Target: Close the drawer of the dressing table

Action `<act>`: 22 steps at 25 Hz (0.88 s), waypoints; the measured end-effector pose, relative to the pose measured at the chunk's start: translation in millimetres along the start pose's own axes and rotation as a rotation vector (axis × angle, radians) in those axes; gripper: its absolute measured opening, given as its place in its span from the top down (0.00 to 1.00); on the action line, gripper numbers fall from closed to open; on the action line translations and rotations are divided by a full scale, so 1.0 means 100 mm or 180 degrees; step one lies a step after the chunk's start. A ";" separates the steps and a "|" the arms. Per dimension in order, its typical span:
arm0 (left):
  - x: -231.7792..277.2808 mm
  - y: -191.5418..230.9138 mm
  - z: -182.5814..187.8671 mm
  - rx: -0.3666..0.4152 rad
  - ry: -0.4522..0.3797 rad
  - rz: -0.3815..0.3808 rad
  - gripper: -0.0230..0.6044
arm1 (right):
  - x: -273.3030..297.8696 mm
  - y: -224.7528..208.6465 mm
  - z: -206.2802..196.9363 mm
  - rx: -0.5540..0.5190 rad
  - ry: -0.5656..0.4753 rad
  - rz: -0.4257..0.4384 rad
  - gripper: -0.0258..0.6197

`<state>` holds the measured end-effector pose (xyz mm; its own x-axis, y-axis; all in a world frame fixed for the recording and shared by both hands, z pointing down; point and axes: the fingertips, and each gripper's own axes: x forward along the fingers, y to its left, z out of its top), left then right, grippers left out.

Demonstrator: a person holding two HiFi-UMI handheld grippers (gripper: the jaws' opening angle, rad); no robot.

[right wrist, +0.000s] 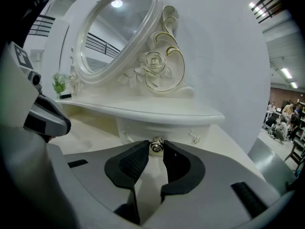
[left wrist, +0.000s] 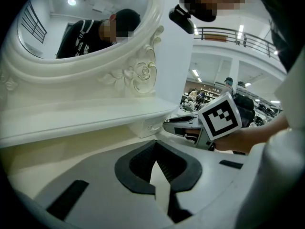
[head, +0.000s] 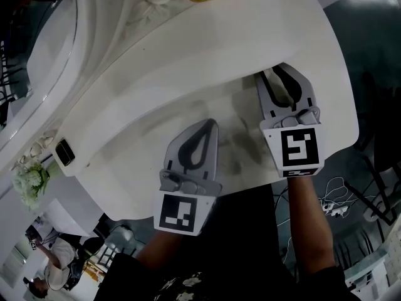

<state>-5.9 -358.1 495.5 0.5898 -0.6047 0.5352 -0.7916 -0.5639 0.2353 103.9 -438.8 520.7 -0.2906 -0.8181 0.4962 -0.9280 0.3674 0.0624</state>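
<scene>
Head view: the left claw [head: 212, 124] sits at the middle of the frame over the scuffed white counter [head: 119, 180] of the dressing table. The right claw [head: 283, 71], upper right, reaches to the edge of the raised white shelf [head: 263, 24].

Left gripper view: its dark pads meet at the tips with nothing between them. Beyond them, upper left, is the oval white-framed mirror [left wrist: 86, 23].

Right gripper view: at the centre of the frame, the tips are clamped on either side of a small silvery metal knob [right wrist: 156, 145]. The knob is on the white drawer front [right wrist: 140, 130], tucked just under the shelf's lip. I cannot tell whether the drawer is fully in.
</scene>
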 end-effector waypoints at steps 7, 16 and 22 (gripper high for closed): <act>-0.02 0.04 0.01 -0.0032 -0.0034 0.0060 0.96 | 0.01 0.00 0.00 -0.0023 -0.0034 0.0006 0.82; -0.24 -0.04 0.13 -0.0025 -0.0234 0.0192 0.96 | -0.42 -0.09 -0.02 -0.0025 -0.0181 -0.0131 0.84; -0.62 -0.32 0.52 0.0219 -0.0612 0.0286 0.96 | -1.28 -0.04 0.46 0.0226 -0.0794 -0.0191 0.96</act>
<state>-8.3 -331.8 412.3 0.5421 -0.7468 0.3853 -0.8336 -0.5359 0.1341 133.8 -355.8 416.7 -0.2750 -0.9245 0.2640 -0.9567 0.2903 0.0200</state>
